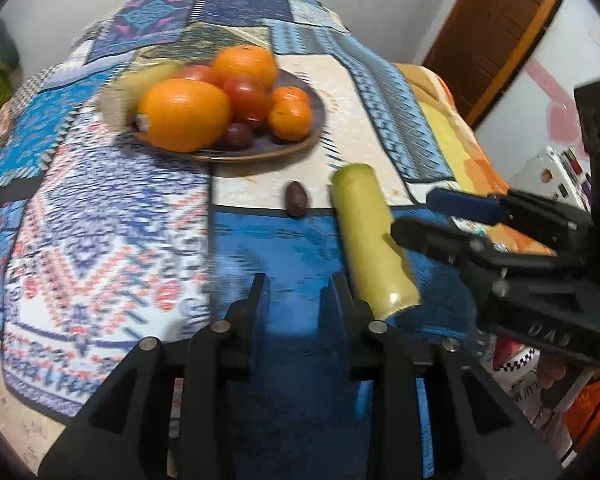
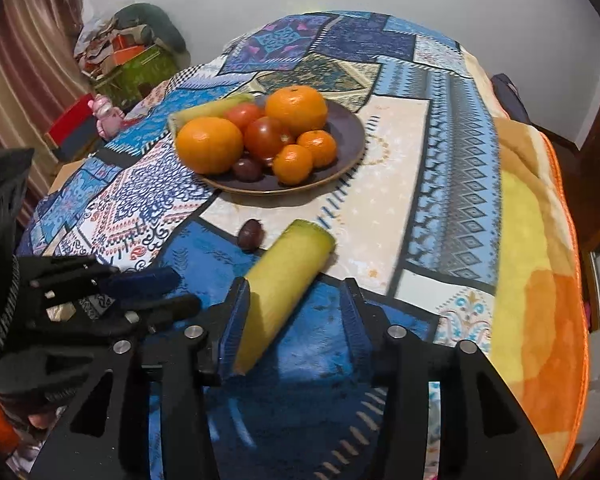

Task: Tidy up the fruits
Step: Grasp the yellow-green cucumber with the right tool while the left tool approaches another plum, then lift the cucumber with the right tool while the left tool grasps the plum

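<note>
**Kid:** Right tool (image 2: 296,312) is open. The yellow-green log fruit (image 2: 280,292) lies loose against 1 pad (image 2: 234,320), near the desk's front edge. Left tool (image 1: 296,296) is open, holding nothing.

**Pal:** It could roll off!

**Kid:** The plate (image 2: 348,128) sits mid-desk on a blue patchwork cloth (image 2: 440,168). White walls behind.
</note>
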`<state>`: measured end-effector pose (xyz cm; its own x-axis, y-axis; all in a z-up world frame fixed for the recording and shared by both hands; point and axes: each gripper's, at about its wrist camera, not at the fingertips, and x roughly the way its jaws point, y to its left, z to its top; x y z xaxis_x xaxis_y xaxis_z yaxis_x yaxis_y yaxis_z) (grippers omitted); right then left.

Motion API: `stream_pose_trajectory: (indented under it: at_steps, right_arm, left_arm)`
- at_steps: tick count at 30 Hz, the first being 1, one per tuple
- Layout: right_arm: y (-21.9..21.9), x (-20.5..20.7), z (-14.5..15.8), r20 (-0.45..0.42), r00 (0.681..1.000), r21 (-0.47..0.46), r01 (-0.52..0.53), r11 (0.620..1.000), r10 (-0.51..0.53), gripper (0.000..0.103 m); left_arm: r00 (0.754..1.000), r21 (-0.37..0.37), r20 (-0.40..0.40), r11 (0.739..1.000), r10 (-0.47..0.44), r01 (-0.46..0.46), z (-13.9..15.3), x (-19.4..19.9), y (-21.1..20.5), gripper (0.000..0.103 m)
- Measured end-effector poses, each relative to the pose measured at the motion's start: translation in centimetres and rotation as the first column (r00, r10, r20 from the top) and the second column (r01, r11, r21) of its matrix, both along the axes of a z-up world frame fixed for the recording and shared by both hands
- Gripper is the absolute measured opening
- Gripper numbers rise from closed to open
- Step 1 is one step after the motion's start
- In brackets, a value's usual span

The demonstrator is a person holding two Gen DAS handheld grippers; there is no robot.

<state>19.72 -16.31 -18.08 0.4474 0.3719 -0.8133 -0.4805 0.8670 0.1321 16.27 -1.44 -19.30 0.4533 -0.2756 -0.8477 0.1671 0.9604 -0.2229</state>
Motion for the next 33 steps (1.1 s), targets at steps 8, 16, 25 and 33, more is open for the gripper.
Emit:
stream_pose_trajectory:
  at_steps: [8, 16, 25, 33]
  right_arm:
    - [2.4, 0.6, -2.0, -0.031, 0.999, -0.004, -0.013, 1.0, 0.013, 0.05]
    - [0.2, 1.3, -1.6, 0.023, 1.0, -0.012, 0.014, 1.0, -0.014, 0.033]
    - [-1.9, 3.0, -0.9, -0.002, 1.0, 0.054, 0.016, 0.998, -0.016, 0.024]
    - [-1.1, 3.3, -3.1, -0.02, 1.0, 0.04, -0.012, 0.999, 0.013, 0.035]
  left_arm:
    - [0.998, 0.026, 0.006, 0.998, 0.057, -0.058, 0.5, -0.7, 3.1, 0.03]
    - [1.0, 0.035, 0.001, 0.999, 0.03, -0.03, 0.2, 0.6, 1.3, 0.03]
    - [1.0, 0.066, -0.008, 0.998, -0.013, 0.013, -0.6, 4.2, -2.0, 0.03]
    - [1.0, 0.105, -0.022, 0.994, -0.021, 0.023, -1.4, 6.6, -3.3, 0.029]
